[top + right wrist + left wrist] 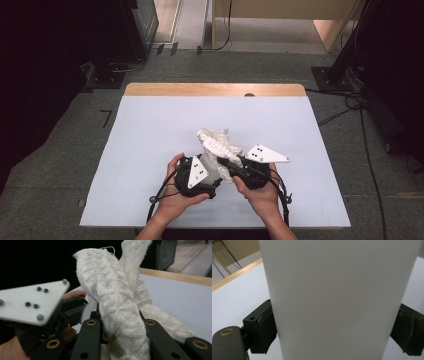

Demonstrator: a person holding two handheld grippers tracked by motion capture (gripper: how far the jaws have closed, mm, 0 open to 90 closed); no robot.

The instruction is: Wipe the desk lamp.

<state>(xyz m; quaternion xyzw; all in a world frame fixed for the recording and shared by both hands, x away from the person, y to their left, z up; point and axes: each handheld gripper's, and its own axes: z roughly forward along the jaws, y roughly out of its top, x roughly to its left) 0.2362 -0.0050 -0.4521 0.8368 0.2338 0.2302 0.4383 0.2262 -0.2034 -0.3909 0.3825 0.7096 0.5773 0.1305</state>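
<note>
left hand (176, 192): near edge of table (150, 130), just left of the cloth, wrapped round the left gripper
left gripper (212, 176): jaws clamped on a smooth white cylinder (337, 300), one pad on each side of it in the left gripper view; sits touching the cloth's left, near end
white cylinder: upright between the left pads, plain surface, top and bottom out of frame; in the high view it shows just at the cloth's lower left (214, 172)
cloth (220, 145): white knitted fabric, bunched, on the table's middle toward the near side; one end raised between the two grippers
right gripper (225, 162): jaws pinched on a rolled fold of the cloth (112, 305); fold stands up out of the jaws
right hand (260, 192): just right of the cloth, near edge
grey plates: one on top of each gripper, flanking the cloth
</note>
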